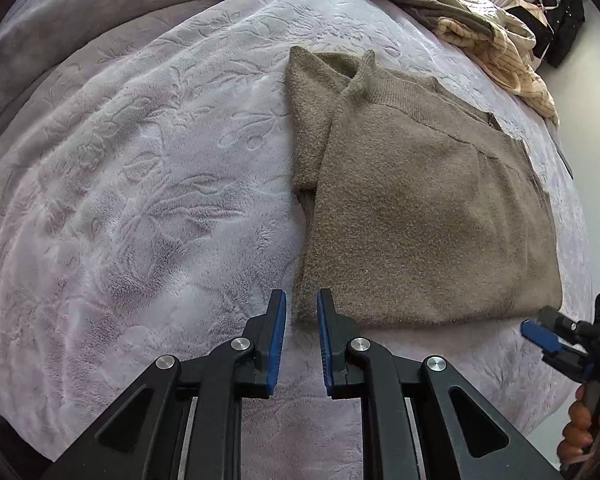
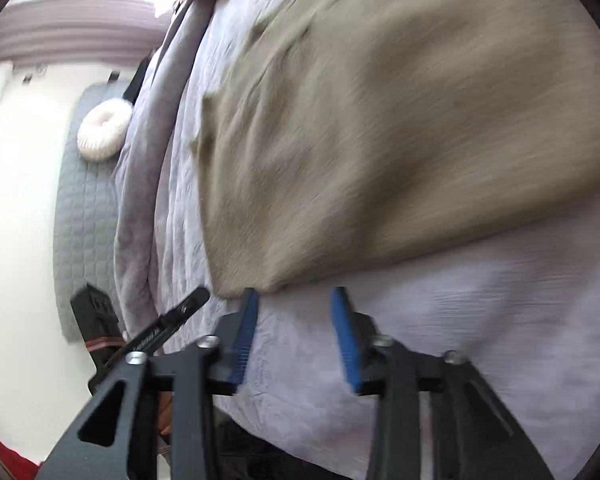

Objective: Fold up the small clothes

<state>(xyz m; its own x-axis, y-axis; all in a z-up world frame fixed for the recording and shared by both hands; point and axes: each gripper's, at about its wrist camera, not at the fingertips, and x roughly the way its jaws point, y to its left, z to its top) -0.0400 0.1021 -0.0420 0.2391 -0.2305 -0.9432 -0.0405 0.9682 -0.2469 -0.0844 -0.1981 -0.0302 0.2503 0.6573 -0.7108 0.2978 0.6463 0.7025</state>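
Note:
A taupe knit sweater (image 1: pixel 416 208) lies folded flat on the lilac bedspread (image 1: pixel 140 180), one sleeve folded along its left side. My left gripper (image 1: pixel 301 300) is open and empty, fingertips just at the sweater's near left corner. My right gripper (image 2: pixel 296 300) is open and empty just off the sweater's (image 2: pixel 380 140) near edge; that view is motion-blurred. The right gripper also shows in the left wrist view (image 1: pixel 540 334) at the sweater's near right corner, held by a hand.
A pile of cream and grey clothes (image 1: pixel 480 20) lies at the far right of the bed. Beside the bed are a grey quilted mat (image 2: pixel 84 184) with a white round cushion (image 2: pixel 102 132). The left gripper's body (image 2: pixel 148 332) shows at lower left.

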